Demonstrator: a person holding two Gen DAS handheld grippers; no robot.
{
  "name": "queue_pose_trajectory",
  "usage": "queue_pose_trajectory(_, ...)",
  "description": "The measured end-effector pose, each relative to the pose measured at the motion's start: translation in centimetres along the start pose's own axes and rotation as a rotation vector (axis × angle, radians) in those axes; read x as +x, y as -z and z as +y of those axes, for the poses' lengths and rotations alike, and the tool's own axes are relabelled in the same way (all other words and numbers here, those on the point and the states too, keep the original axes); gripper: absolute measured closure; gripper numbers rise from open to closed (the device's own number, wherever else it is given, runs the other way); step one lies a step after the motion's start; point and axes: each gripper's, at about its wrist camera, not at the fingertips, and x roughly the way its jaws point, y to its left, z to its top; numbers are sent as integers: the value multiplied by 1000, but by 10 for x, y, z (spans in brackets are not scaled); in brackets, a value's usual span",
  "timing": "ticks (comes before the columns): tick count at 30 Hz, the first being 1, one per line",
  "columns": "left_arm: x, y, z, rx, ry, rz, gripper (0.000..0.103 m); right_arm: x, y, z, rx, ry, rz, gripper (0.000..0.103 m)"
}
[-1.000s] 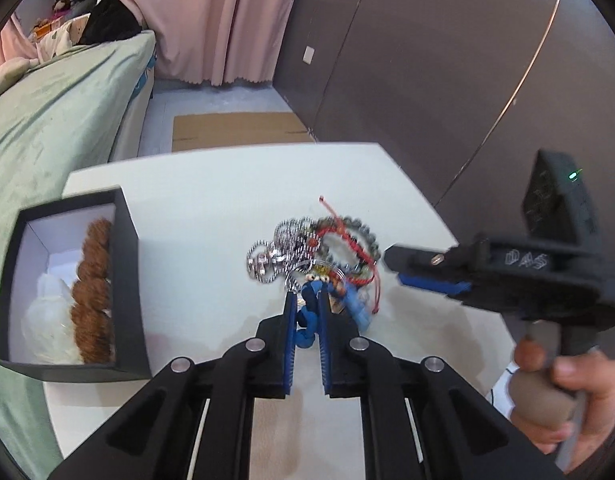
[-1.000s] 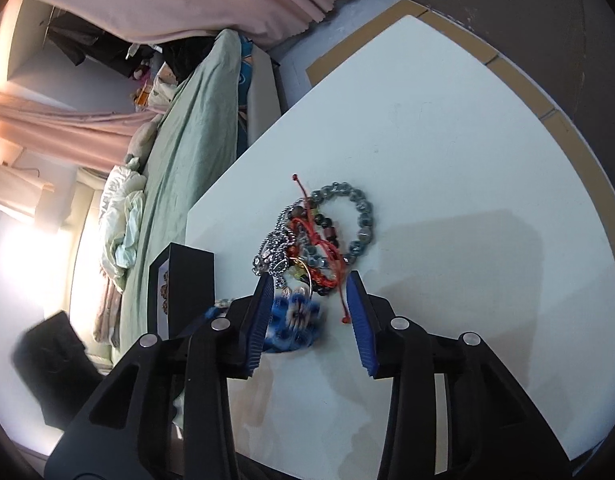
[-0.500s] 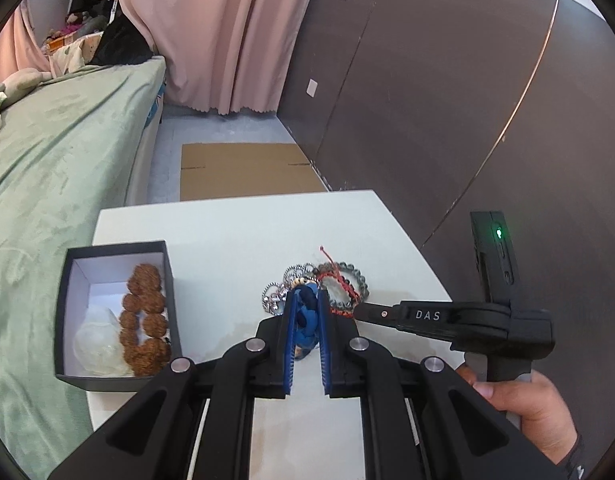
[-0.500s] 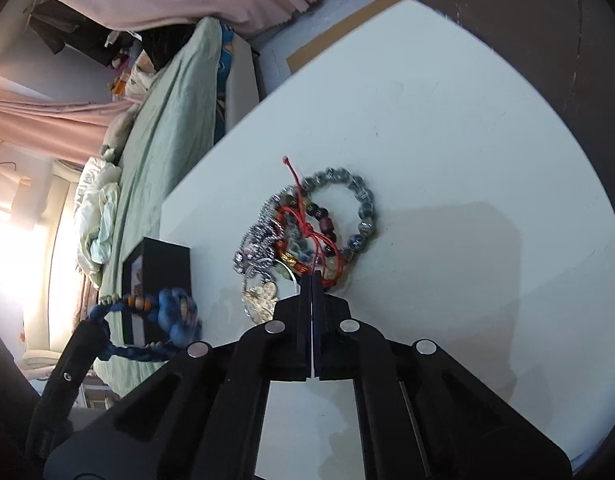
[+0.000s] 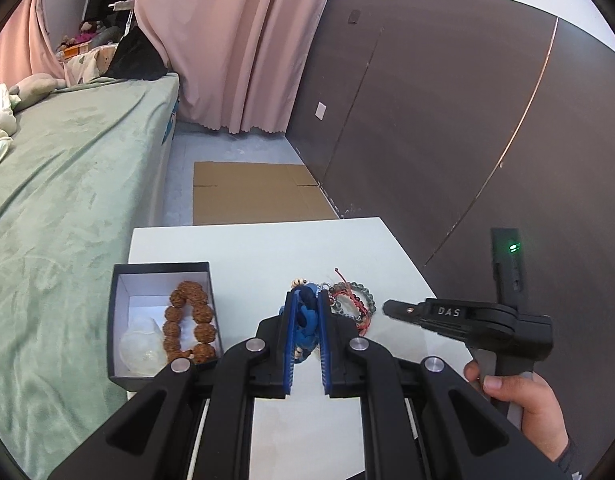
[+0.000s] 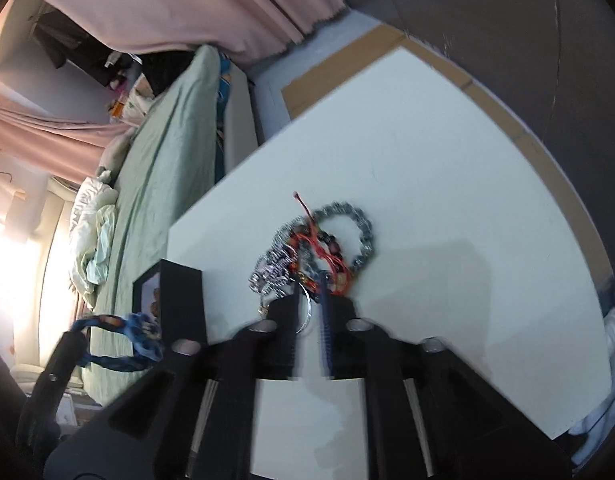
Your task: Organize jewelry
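My left gripper point(image 5: 306, 312) is shut on a blue braided bracelet point(image 5: 307, 316) and holds it above the white table point(image 5: 259, 252); it also shows in the right wrist view point(image 6: 137, 334). A pile of jewelry point(image 5: 353, 300) lies on the table, with a grey bead bracelet point(image 6: 359, 226), a red cord bracelet point(image 6: 327, 254) and a silver chain point(image 6: 273, 268). A black box point(image 5: 119, 320) to the left holds a brown bead bracelet point(image 5: 187, 328). My right gripper point(image 6: 309, 312) hovers just short of the pile, jaws slightly parted with nothing between them, blurred by motion.
A green bed point(image 5: 67, 184) runs along the table's left side. Flat cardboard point(image 5: 251, 192) lies on the floor beyond the table. A dark wall point(image 5: 467, 140) stands to the right. Pink curtains point(image 5: 235, 40) hang at the back.
My left gripper has lifted the blue bracelet up and away from the pile. My right gripper shut, then parted slightly, and stays near the pile.
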Motion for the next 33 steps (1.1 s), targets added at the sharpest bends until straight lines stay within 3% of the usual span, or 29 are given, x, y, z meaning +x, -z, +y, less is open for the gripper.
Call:
queue_pose_trajectory(3, -3, -2, 5, -5, -5, -4, 95, 6, 0, 1, -15, 16, 7, 65)
queue_pose_trajectory(11, 2, -4, 16, -19, -13, 0, 95, 32, -1, -7, -3, 50, 70, 65)
queue_pose_trajectory(12, 3, -4, 16, -20, -13, 1, 95, 34, 0, -7, 1, 49, 77, 66)
queue_pose_trajectory(15, 5, -4, 17, -22, -11, 3, 95, 36, 1, -9, 23, 52, 95, 98)
queue_pose_trajectory(22, -3, -5, 21, -23, -4, -15, 95, 18, 4, -3, 12, 6, 56, 99)
queue_pose_trajectory(33, -20, -6, 50, -60, -28, -42, 95, -27, 10, 44, -43, -193, -91, 100)
